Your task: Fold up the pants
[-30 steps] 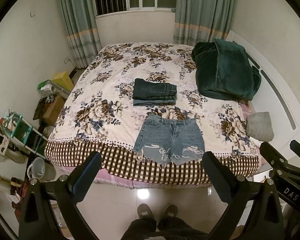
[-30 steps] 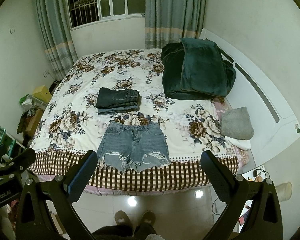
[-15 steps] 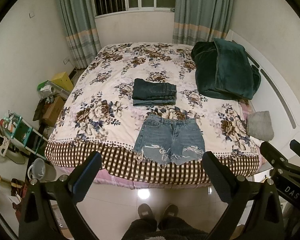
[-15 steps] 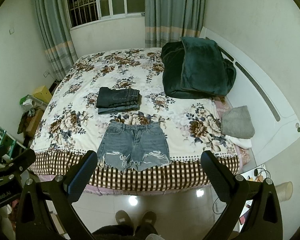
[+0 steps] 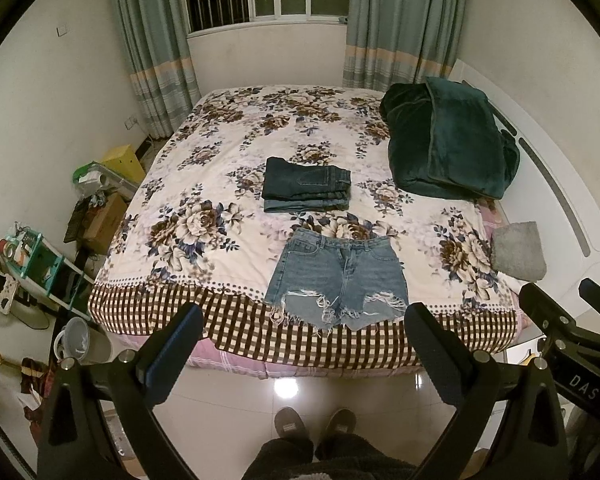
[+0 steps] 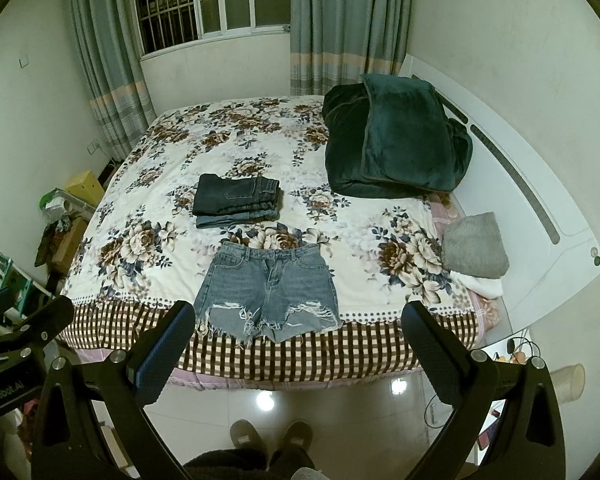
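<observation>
A pair of light blue denim shorts (image 5: pixel 338 278) lies flat at the near edge of the floral bed (image 5: pixel 204 184), waistband away from me, frayed hems over the checked border; it also shows in the right wrist view (image 6: pixel 266 292). Behind it sits a stack of folded dark jeans (image 5: pixel 306 189), also seen in the right wrist view (image 6: pixel 238 199). My left gripper (image 5: pixel 303 322) is open and empty, held back above the floor before the bed. My right gripper (image 6: pixel 294 320) is open and empty, likewise short of the shorts.
A dark green blanket (image 5: pixel 446 140) is heaped at the bed's far right. A grey folded cloth (image 5: pixel 518 250) lies by the white headboard (image 6: pixel 540 208). Boxes, a shelf and a bucket (image 5: pixel 78 340) crowd the floor at left. My slippers (image 5: pixel 314 424) stand on the tiles.
Both grippers have drifted very slightly; the view of the bed is nearly the same. Nothing was touched or moved.
</observation>
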### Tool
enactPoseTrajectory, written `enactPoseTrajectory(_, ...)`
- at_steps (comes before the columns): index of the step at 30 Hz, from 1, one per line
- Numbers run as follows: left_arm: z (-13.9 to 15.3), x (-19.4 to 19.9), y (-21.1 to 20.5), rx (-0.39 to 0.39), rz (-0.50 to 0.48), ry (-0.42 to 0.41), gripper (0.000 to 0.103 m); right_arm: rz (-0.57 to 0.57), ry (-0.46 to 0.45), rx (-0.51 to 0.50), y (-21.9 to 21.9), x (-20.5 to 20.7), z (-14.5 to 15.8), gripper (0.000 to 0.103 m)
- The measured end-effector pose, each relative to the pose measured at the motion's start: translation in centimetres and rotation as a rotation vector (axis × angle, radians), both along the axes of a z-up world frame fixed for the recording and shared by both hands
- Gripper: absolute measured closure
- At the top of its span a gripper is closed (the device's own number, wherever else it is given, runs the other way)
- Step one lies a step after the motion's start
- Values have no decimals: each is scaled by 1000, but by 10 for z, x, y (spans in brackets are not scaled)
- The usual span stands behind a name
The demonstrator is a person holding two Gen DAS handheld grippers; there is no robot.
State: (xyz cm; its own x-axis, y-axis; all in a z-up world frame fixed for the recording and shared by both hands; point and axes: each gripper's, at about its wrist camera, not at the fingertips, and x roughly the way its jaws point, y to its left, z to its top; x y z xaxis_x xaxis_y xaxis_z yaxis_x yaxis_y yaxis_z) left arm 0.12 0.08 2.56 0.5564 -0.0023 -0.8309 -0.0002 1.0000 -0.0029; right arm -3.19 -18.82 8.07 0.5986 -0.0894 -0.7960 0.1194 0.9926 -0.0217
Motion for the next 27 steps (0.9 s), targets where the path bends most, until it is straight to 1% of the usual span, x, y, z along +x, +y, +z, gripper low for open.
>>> enactPoseTrajectory(7,5,7,-9,0,-5,7,0,-2,9,-1,3,3,2,0)
enactPoseTrajectory(10,5,14,-14,-2,-11,15,0,-7,21,5,11,9,-9,0)
enactPoseTrajectory(12,-2,21,-15,-5,-16,21,0,-14,31,11,12,13,-11,0)
enactPoseTrajectory(15,-13,35,-8,14,3,3,0,-26,50,24,13,21,-24,0)
enactPoseTrajectory(18,-34,54,-1,57,40,-29,0,-47,81,61,6,40,-41,0)
enactPoseTrajectory(20,-52,71,0,97,63,-53,0,-56,102,111,-6,60,-59,0)
enactPoseTrajectory(23,-89,99,-4,146,89,-32,0,-68,134,160,-27,95,-91,0)
enactPoseTrajectory(24,-104,109,-8,168,101,-11,0,-68,157,180,-38,113,-109,0)
enactPoseTrajectory(25,-121,120,-17,175,101,17,0,-68,168,194,-47,125,-118,0)
enactPoseTrajectory(27,-152,137,-31,197,117,59,0,-72,217,232,-70,158,-151,0)
